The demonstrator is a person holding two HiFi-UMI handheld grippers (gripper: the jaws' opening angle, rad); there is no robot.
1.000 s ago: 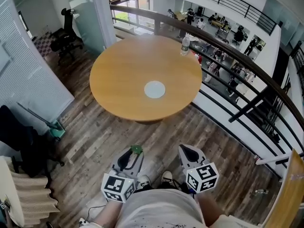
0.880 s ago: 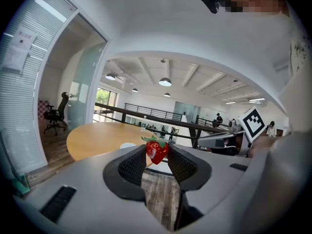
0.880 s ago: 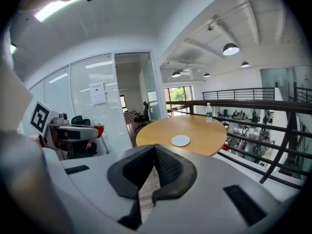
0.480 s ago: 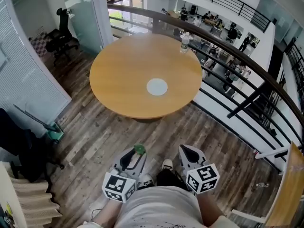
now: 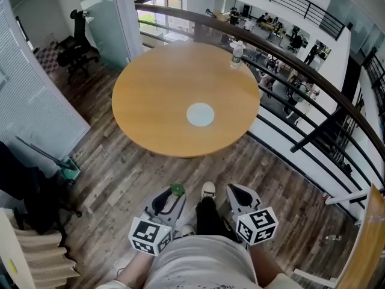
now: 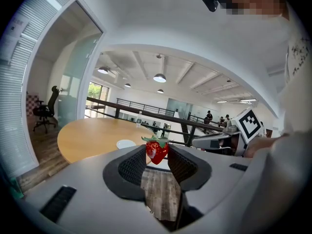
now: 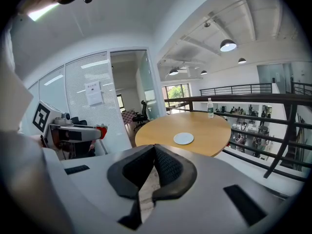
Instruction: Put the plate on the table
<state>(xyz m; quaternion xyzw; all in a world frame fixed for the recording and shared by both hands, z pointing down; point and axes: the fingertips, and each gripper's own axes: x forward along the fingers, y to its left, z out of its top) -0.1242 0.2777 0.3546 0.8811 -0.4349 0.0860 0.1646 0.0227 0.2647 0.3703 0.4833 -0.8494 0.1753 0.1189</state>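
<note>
A small white plate (image 5: 200,114) lies flat near the middle of the round wooden table (image 5: 150,95); it also shows in the left gripper view (image 6: 126,144) and the right gripper view (image 7: 184,138). My left gripper (image 5: 174,191) is held low in front of my body, well short of the table, shut on a red strawberry (image 6: 157,150) with a green top, pinched at the jaw tips. My right gripper (image 5: 234,191) hangs beside it, shut with nothing between its jaws (image 7: 154,149).
A clear water bottle (image 5: 237,54) stands at the table's far edge, next to a dark curved railing (image 5: 313,83) over a lower floor. A black office chair (image 5: 77,44) stands at the back left. Wood plank floor (image 5: 120,179) lies between me and the table.
The table and plate have drawn slightly nearer in the head view as I step forward; a foot now shows ahead between the grippers. Both grippers keep their pose.
</note>
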